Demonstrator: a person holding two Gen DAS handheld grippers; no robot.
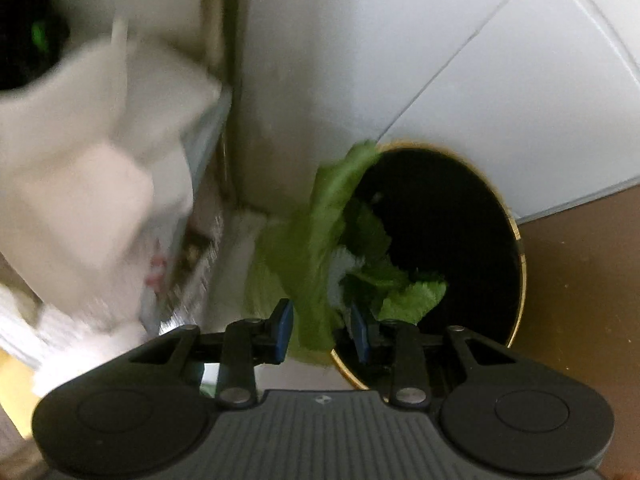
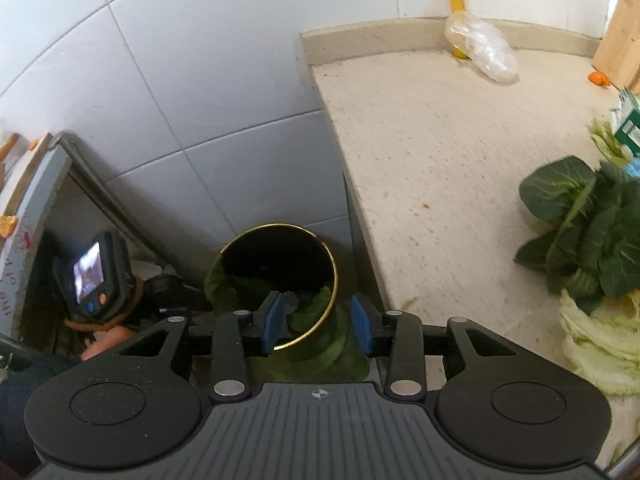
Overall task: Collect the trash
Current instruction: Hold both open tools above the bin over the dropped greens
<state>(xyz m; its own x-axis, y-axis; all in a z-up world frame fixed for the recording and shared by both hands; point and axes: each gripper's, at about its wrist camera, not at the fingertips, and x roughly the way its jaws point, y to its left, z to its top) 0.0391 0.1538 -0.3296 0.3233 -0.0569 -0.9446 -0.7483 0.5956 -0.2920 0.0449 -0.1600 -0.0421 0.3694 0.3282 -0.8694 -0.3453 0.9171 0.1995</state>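
The left gripper (image 1: 322, 330), part-closed on a lettuce leaf (image 1: 308, 248), hangs at the near rim of the black bin (image 1: 516, 236), the leaf's length draping outside, while the right gripper (image 2: 316, 326) hovers part-open, empty

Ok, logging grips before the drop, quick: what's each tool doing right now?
Left tool: shut on a green leaf at the bin rim.
Right tool: open, holding nothing, above the bin.
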